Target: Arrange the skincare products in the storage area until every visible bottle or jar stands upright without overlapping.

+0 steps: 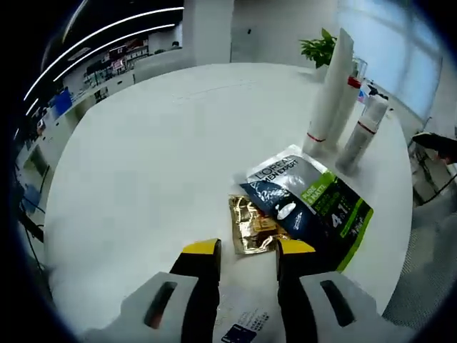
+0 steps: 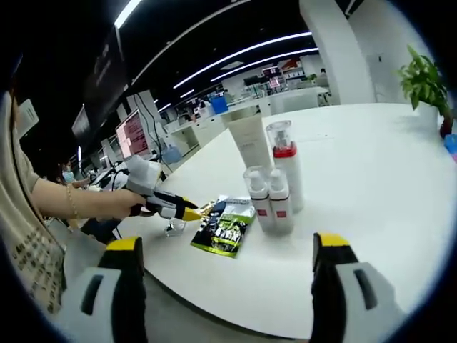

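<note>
Nearest, we see our left gripper (image 1: 246, 251) released just short of a gold sachet (image 1: 251, 225) lying on the bench (image 1: 143, 157). Beside it lies a L'ORÉAL MEN EXPERT pouch (image 1: 307, 196). Our right gripper (image 2: 228, 250) is released; four white bottles (image 2: 275, 182) stand upright.

Left gripper view close over sachets (image 1: 307, 200); right perhaps farther, sideways.

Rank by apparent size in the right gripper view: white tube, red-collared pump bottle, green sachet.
1. white tube, tallest.
2. red-collared pump bottle.
3. green sachet, though it lies flat and nearer, so the last two are uncertain.
</note>
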Available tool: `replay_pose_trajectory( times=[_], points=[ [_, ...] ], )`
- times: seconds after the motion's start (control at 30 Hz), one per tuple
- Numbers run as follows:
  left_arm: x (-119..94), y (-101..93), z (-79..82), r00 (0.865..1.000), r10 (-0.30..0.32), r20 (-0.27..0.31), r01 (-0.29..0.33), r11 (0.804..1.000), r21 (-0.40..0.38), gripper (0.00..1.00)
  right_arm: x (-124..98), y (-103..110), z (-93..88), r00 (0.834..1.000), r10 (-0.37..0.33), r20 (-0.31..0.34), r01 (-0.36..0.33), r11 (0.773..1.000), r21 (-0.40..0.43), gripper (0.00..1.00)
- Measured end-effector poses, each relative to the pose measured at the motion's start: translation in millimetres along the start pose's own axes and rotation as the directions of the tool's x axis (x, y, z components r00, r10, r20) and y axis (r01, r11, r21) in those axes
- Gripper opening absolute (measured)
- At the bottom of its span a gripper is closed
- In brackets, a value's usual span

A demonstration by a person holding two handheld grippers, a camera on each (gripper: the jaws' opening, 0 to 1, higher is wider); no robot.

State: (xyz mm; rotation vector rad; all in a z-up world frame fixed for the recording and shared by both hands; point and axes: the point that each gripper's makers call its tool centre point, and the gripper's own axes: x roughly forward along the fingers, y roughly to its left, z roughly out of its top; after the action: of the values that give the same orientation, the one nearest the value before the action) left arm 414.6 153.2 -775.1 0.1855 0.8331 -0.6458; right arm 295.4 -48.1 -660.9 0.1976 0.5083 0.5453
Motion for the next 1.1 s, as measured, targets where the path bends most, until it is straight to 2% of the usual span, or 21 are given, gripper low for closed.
replay_pose_trajectory(
  times=[0.03, 0.07, 0.33, 0.43, 0.5, 0.7, 1.1],
  points=[
    [0.5, -0.4, -3.0, 1.000, 0.005, -0.015, -0.005, 1.000, 0.012, 0.22, 0.1, -0.1, 0.0, 1.000, -0.001, 0.000, 0.001, 1.000, 0.000, 0.99],
    [1.5, -1.2, 0.6, 1.000, 0.010, 0.005, -0.010, 1.000, 0.026, 0.21, 0.1, -0.1, -0.1, 1.000, 0.000, 0.000, 0.000, 1.000, 0.000, 0.99],
    [4.1, -0.2, 1.3, 1.000, 0.025, 0.011, -0.025, 0.999, 0.037, 0.16, 1.2, -0.4, -1.7, 1.000, 0.001, -0.008, -0.001, 1.000, -0.001, 0.98],
    [2.7, 7.7, 1.0, 0.998, 0.064, 0.012, -0.064, 0.997, 0.035, 0.04, 1.4, -0.5, -1.8, 1.000, 0.000, -0.008, -0.001, 1.000, -0.001, 0.98],
    [1.9, 11.3, 0.7, 0.998, 0.058, 0.015, -0.058, 0.998, 0.013, 0.01, 1.4, -0.7, -2.0, 1.000, 0.000, -0.009, 0.000, 1.000, 0.000, 0.98],
    [2.7, 12.1, 1.1, 0.998, 0.056, 0.015, -0.057, 0.998, 0.030, 0.00, 1.6, 0.4, -1.6, 1.000, 0.000, -0.010, 0.000, 1.000, -0.004, 0.98],
    [-15.6, 22.9, 8.2, 0.996, 0.065, 0.068, -0.062, 0.997, -0.045, 0.00, 1.2, 2.4, -0.6, 1.000, 0.002, -0.007, -0.002, 1.000, -0.013, 0.98]
  ],
)
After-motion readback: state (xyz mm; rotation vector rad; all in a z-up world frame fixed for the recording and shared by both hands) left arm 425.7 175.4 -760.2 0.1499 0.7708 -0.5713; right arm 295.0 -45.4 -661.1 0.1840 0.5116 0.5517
